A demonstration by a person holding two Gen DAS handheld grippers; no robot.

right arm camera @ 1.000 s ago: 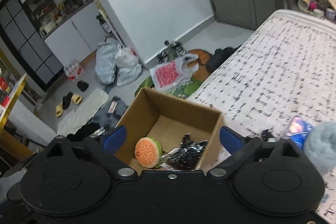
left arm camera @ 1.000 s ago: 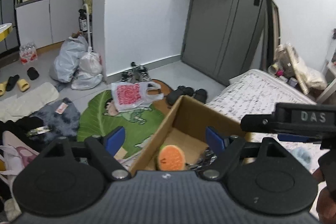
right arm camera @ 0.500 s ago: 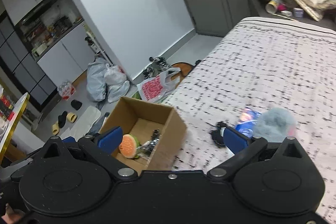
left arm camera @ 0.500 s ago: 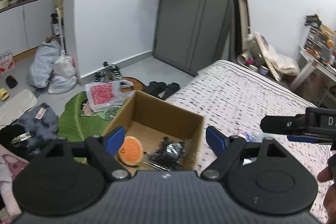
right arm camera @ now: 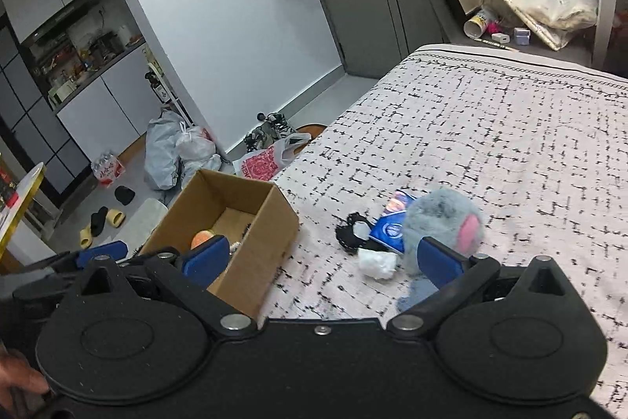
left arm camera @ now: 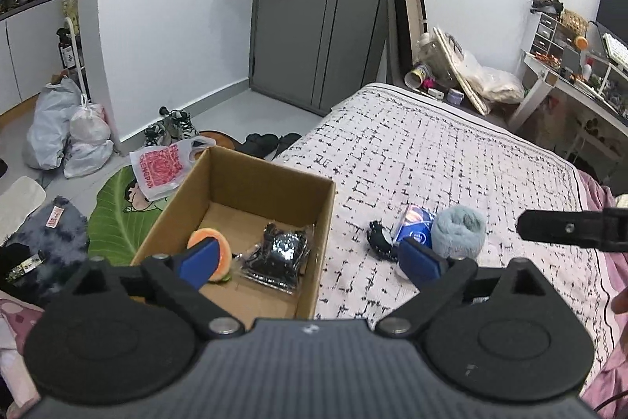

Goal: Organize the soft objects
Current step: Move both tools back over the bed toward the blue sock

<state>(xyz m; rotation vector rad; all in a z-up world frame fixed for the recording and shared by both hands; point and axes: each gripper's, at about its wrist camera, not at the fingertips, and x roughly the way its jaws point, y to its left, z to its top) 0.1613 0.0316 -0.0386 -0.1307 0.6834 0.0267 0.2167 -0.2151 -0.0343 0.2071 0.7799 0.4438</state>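
An open cardboard box (left arm camera: pixel 243 179) stands at the bed's left edge and holds an orange burger plush (left arm camera: pixel 214 242) and a black item in a clear bag (left arm camera: pixel 280 254). On the patterned bed lie a grey-blue plush (left arm camera: pixel 459 228) with a pink ear (right arm camera: pixel 469 228), a blue packet (left arm camera: pixel 416 224), a black item (left arm camera: pixel 378 238) and a white wad (right arm camera: pixel 376 262). My left gripper (left arm camera: pixel 310 262) is open and empty above the box's right wall. My right gripper (right arm camera: pixel 322 258) is open and empty, its right finger beside the plush. The box also shows in the right wrist view (right arm camera: pixel 235 214).
The bed (left arm camera: pixel 451 152) fills the right side. On the floor left of the box are a green mat (left arm camera: pixel 117 207), a red-printed plastic bag (left arm camera: pixel 161 167), grey bags (left arm camera: pixel 59 132), shoes and clothes. A grey door (left arm camera: pixel 314 6) stands behind.
Both grippers have swung right from over the box toward the bed, so the plush, packet and black item are now in view ahead. Both stay open.
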